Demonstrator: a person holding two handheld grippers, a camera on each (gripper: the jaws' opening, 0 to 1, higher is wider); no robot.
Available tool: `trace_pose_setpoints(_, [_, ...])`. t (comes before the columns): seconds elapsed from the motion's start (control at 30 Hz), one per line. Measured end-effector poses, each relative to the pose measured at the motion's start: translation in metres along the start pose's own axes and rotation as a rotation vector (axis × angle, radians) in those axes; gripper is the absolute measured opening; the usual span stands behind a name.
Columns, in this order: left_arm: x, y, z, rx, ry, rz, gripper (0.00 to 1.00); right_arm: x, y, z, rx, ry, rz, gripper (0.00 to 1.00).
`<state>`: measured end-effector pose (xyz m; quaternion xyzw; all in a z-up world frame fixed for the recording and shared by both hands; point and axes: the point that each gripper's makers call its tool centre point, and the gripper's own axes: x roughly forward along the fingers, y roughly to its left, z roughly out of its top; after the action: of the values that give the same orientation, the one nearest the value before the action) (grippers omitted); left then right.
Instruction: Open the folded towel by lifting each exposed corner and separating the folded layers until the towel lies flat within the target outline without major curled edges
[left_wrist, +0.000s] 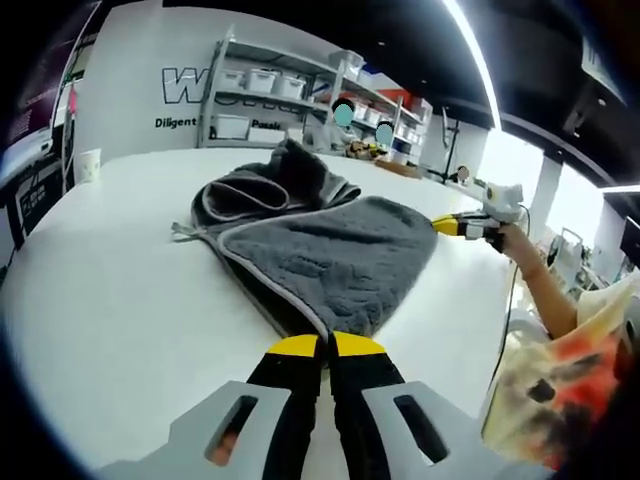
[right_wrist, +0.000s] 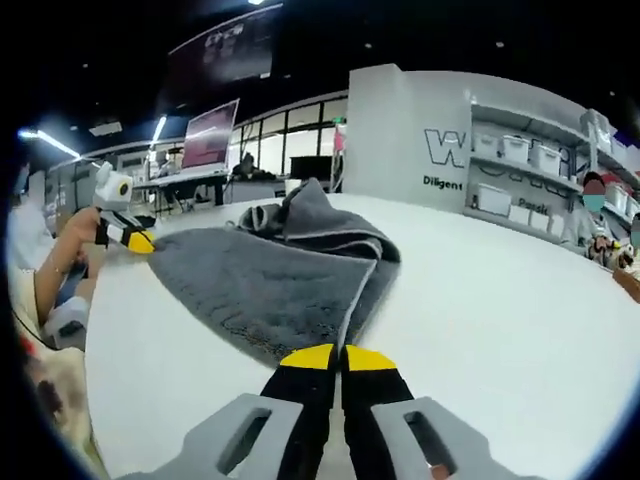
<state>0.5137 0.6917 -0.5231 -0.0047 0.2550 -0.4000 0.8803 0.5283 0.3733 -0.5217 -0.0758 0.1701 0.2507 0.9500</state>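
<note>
- White tabletop in a workshop room, with shelves of bins along the far wall and a paper cup near the far edge.
- Grey towel lies mid-table, its near layer spread flat while the far part is bunched in a heap of folds; I see no target outline.
- Left gripper has its yellow-tipped jaws pressed together on the towel's near corner; in the right gripper view it sits at the towel's far corner.
- Right gripper likewise pinches a towel corner, jaws closed; in the left gripper view it shows at the towel's right tip.
- So both hold opposite corners of one layer, which seems to be mid-unfolding.
- To do it well, I would keep both pinches firm and draw the corners apart evenly, low over the tabletop, so the cloth tightens without dragging.
- Then lift enough to let the bunched layers peel off, not slide along.
- Risk: uneven pulling could skew the towel or curl its hem.
</note>
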Motion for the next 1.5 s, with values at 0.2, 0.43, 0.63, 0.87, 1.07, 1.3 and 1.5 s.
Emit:
trace_pose_setpoints(0.2, [0.000,0.000,-0.002,-0.008,0.010,-0.007,0.02,0.000,0.000,-0.009,0.000,0.044,0.001,0.00])
trace_pose_setpoints(0.43, [0.001,0.000,-0.004,-0.007,0.017,-0.009,0.02,0.000,0.001,-0.010,-0.051,0.066,-0.002,0.00])
trace_pose_setpoints(0.63, [0.001,-0.004,-0.005,0.005,0.025,-0.017,0.02,0.000,-0.001,-0.010,-0.069,0.071,-0.008,0.00])
trace_pose_setpoints(0.87, [0.003,-0.007,-0.004,0.010,0.023,-0.016,0.06,-0.001,0.000,-0.009,-0.116,0.061,-0.002,0.00])
trace_pose_setpoints(1.07, [-0.006,-0.008,0.002,0.065,0.033,0.013,0.24,-0.007,-0.018,0.001,-0.165,0.043,-0.110,0.19])
trace_pose_setpoints(1.3, [-0.030,-0.016,0.022,0.102,-0.014,-0.006,0.55,-0.017,-0.038,0.002,-0.132,0.033,-0.190,0.50])
trace_pose_setpoints(1.5, [-0.043,-0.027,0.040,0.080,-0.093,-0.060,0.64,-0.020,-0.038,-0.001,-0.102,0.047,-0.179,0.67])
